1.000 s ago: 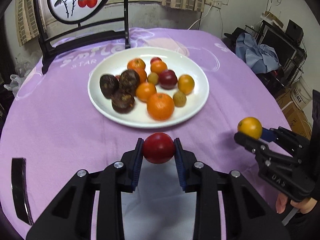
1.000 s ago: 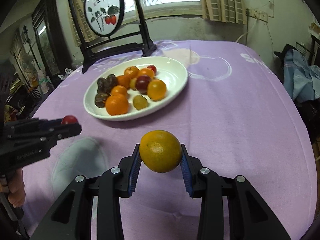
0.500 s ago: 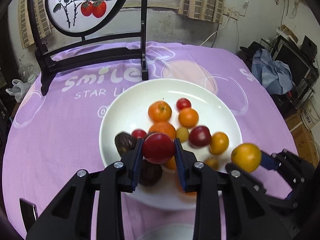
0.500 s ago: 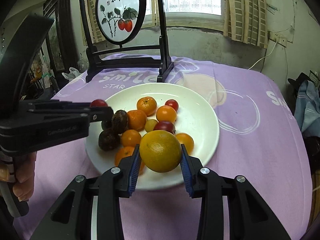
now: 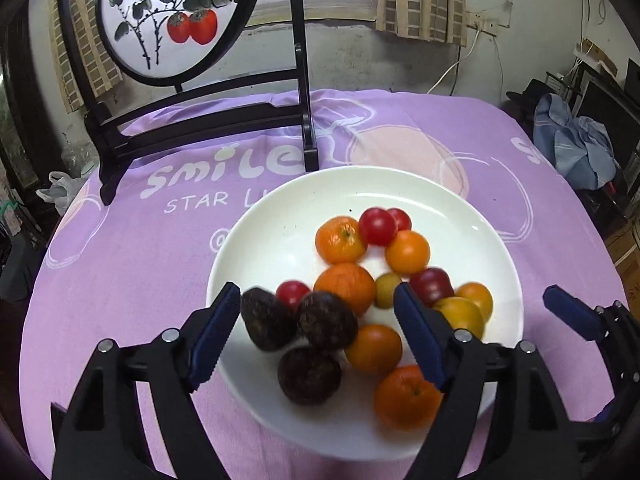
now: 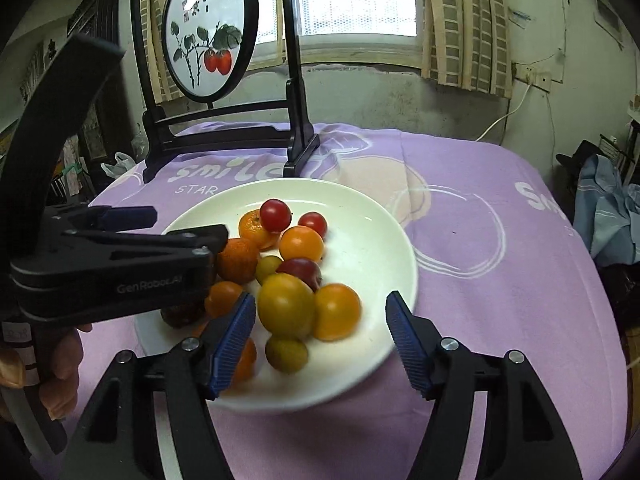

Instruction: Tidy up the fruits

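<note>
Fruits now lie together on the white plate on the purple-clothed tabletop. A second ago we carried a red tomato in the left tongs and a yellow-orange citrus in the right tongs; both tongs have since moved in over the plate, and their jaws are opening with nothing pressed between the pads. We judge that both pieces have been released onto the plate, so this placing step is done.

The yellow-orange citrus rests on the pile just ahead of the right tongs, beside the left-hand pad but apart from it. We take the red tomato to be the one behind the dark fruits, which sit between the left tongs' pads without contact; which red piece it is cannot be confirmed. Blur on the near fruits suggests they are not yet settled.
</note>
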### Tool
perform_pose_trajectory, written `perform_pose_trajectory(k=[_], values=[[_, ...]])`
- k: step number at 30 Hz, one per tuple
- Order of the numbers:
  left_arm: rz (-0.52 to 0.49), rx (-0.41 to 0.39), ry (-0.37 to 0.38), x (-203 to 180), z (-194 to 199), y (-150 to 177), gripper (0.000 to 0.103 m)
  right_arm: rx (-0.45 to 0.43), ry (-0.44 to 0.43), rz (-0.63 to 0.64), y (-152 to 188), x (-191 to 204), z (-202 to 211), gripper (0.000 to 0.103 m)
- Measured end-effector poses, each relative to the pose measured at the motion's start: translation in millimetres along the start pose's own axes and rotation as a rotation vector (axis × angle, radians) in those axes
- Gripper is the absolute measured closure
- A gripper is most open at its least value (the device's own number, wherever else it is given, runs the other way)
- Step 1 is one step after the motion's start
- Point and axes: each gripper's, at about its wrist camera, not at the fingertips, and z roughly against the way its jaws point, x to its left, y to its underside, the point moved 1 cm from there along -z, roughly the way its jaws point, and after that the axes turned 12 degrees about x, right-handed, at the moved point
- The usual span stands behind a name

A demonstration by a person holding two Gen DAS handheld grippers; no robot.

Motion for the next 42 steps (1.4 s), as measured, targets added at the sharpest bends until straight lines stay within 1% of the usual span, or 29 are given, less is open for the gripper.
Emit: perform_pose_trajectory(k=[2,4,5,6,9,11,13,15,17,20,25,32,39,42], values=[[0.027,-0.007,0.004,3,10,13,0.021,-0.004,0.026,-0.007,7,-4,9,0.032],[0.041,-0.023,0.026,5,21,26,0.019,-0.018,0.044,-0.017,18,-9,21,0.026],[0.044,-0.030,0.026,5,28,35,0.017,-0.008,0.060,-0.029,26,-13,26,0.021],[0.050,-0.035,0.021,6,33,45,0.016,-0.001,0.067,-0.040,31,-15,29,0.019],[0.055,-0.051,0.028,7,48,74,0.013,0.027,0.053,-0.081,53,-22,36,0.019],[0.064,-0.050,0.026,10,53,93,0.009,0.046,0.070,-0.094,68,-23,38,0.019],[0.075,-0.054,0.019,14,57,114,0.008,0.059,0.087,-0.099,80,-23,40,0.018],[0.077,-0.041,-0.005,17,57,133,0.008,0.065,0.099,-0.105,91,-22,42,0.018],[0.085,-0.029,-0.016,22,57,144,0.008,0.070,0.112,-0.118,99,-21,45,0.018],[0.107,-0.027,-0.002,30,60,160,0.008,0.065,0.112,-0.110,109,-14,47,0.017],[0.111,-0.029,0.009,34,57,172,0.008,0.070,0.103,-0.093,120,-5,47,0.017],[0.092,-0.036,0.008,30,50,176,0.008,0.067,0.118,-0.057,125,1,44,0.017],[0.074,0.035,0.028,26,32,179,0.008,0.090,0.146,-0.039,125,1,39,0.017],[0.074,0.045,0.031,25,29,180,0.008,0.101,0.155,-0.024,125,4,36,0.017]])
